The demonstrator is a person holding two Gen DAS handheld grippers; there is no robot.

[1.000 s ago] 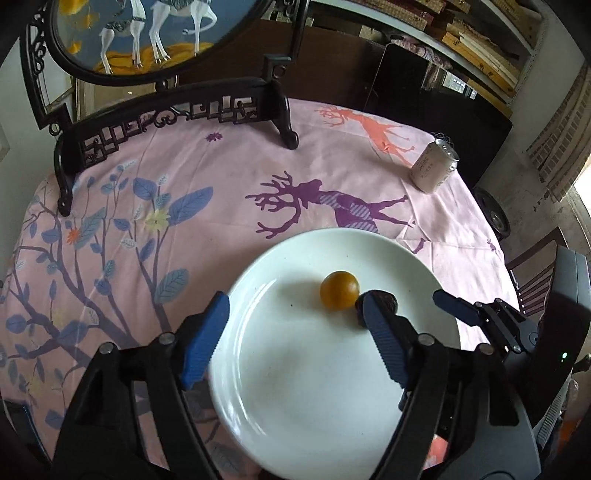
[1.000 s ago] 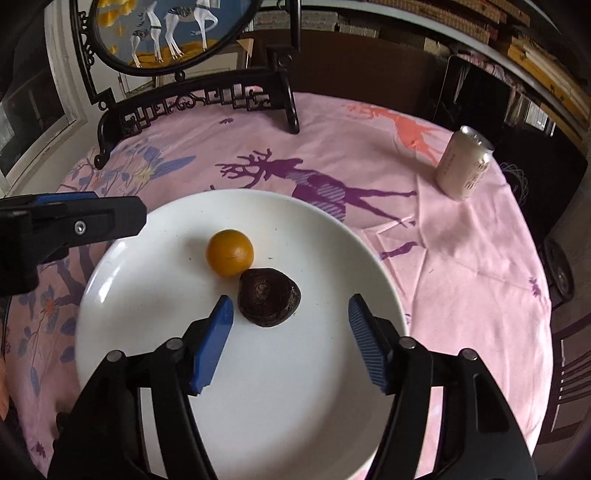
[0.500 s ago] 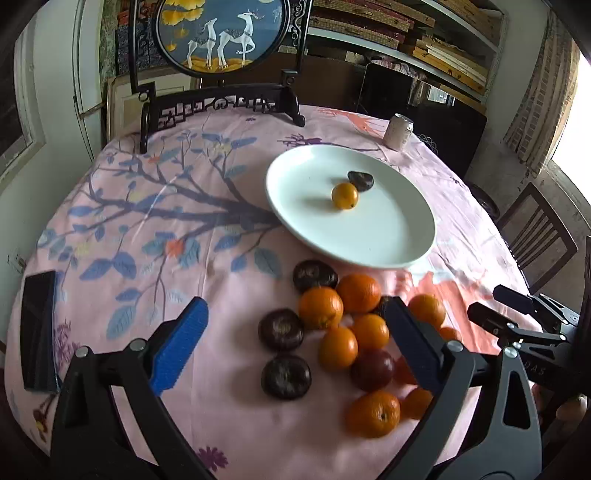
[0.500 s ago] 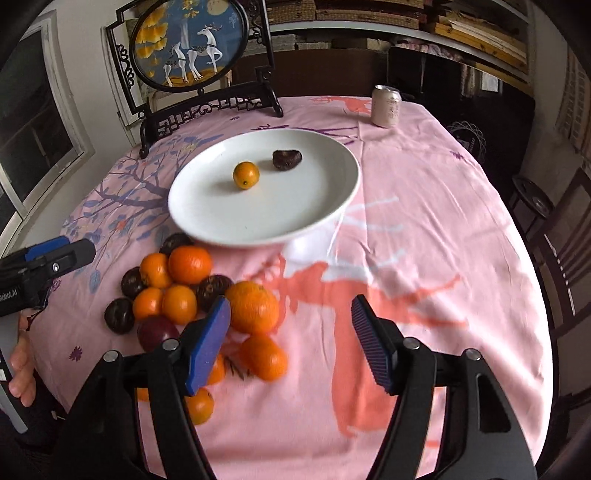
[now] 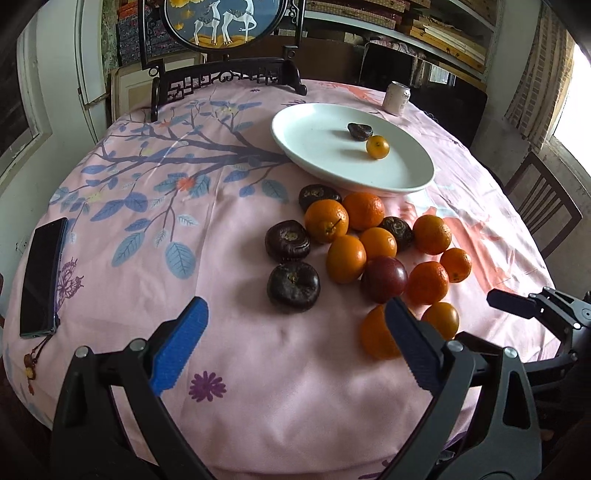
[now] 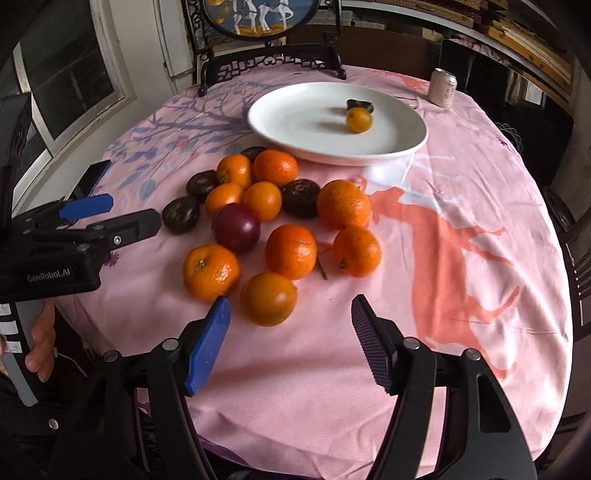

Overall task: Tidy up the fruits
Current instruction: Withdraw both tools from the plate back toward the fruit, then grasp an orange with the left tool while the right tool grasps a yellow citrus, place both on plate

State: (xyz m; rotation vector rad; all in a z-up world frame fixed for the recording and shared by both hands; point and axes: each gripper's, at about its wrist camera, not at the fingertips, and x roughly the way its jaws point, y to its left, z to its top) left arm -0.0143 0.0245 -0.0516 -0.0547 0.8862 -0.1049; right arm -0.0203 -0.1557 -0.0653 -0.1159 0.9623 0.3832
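At the far left of your left wrist view a dark phone (image 5: pixel 43 275) lies flat on the pink tablecloth (image 5: pixel 229 236), near the table's edge. Your left gripper (image 5: pixel 293 349) fills the bottom of that frame with its blue pads spread wide and nothing between them; the nearest dark fruit (image 5: pixel 293 286) sits just above the gap, apart from both pads. Right of it, in the middle of the frame, the pile of oranges (image 5: pixel 373 251) and dark fruits lies bunched together on the cloth, most of them touching, with one round plum (image 5: pixel 384 278) in the thick of it. Above the pile, toward the upper right, the white plate (image 5: pixel 321 147) holds one small orange (image 5: pixel 377 147) and one dark fruit (image 5: pixel 359 131) just beside each other. A drink can (image 5: pixel 396 96) stands upright beyond the plate, and a framed deer picture (image 5: pixel 225 22) on a dark stand rises at the top centre. In your right wrist view the left gripper enters from the left edge, level with the pile. Your right gripper (image 6: pixel 290 345) is at the bottom centre, likewise wide open and holding nothing, with one orange (image 6: pixel 268 298) just above its left pad, not touching. The plate (image 6: pixel 295 122) lies in the upper middle of that frame, the can (image 6: pixel 443 87) at the upper right.
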